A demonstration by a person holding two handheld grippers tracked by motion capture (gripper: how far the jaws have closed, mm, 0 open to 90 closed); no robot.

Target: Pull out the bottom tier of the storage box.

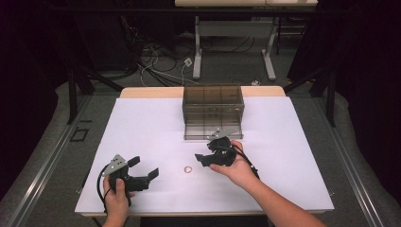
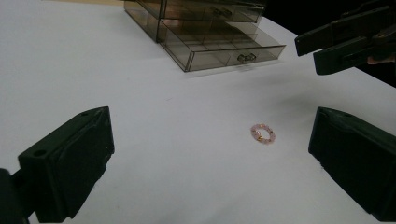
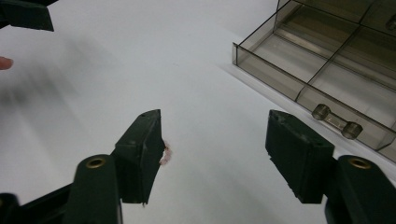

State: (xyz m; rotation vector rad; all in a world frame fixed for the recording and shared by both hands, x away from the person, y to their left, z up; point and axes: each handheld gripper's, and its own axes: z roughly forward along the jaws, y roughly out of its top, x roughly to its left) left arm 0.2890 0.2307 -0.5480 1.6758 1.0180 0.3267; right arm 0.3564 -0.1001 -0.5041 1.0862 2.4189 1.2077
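While bead bracelet (image 1: 187, 169) lies flat on tabletop (image 1: 142, 127) between grippers — light, floppy, small; pinch across one side of loop. Right gripper (image 1: 208, 156) jaws open, empty; left gripper (image 1: 144, 171) jaws wide open.

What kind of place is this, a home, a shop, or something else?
Probably a lab or recording studio: a white-topped table ringed by dark curtains, loose cables on the floor behind, and a person working handheld grippers.

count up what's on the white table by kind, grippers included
Bead ring: 1
Smoky clear drawer box: 1
Black grippers: 2, left gripper and right gripper
Total: 4
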